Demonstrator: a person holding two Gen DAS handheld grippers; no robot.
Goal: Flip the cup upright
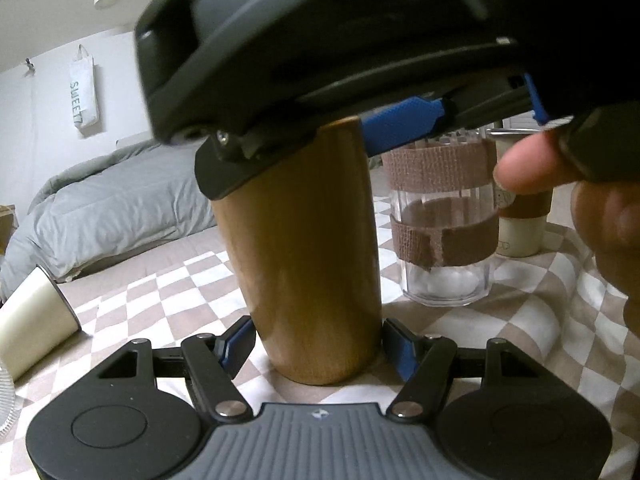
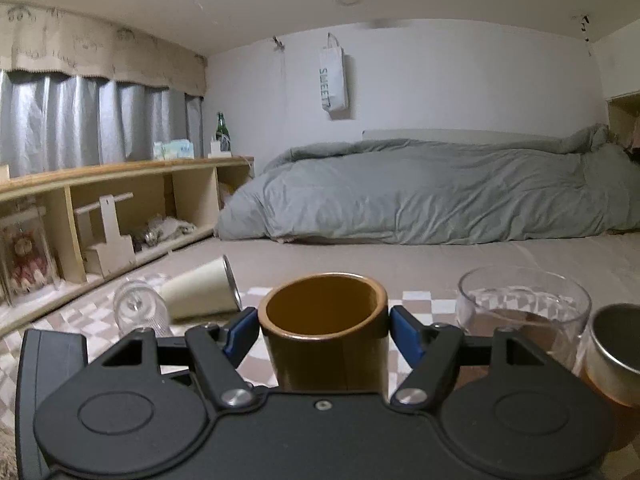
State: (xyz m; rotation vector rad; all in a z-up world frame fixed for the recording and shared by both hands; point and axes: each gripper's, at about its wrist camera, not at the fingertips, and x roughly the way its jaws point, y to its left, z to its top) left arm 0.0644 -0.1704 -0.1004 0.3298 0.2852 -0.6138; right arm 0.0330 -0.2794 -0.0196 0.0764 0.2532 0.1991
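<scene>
A brown wooden cup stands upright on the checkered cloth, mouth up as the right wrist view shows. My left gripper has its blue fingertips on either side of the cup's base, a little apart from it. My right gripper is shut on the cup near its rim; its body shows from below in the left wrist view, over the cup's top. A cream cup lies on its side to the left, also in the left wrist view.
A clear glass jar with brown tape bands stands right of the wooden cup, a cream and brown cup behind it. A clear glass lies tipped at left. A metal-rimmed cup is at far right. A grey duvet lies behind.
</scene>
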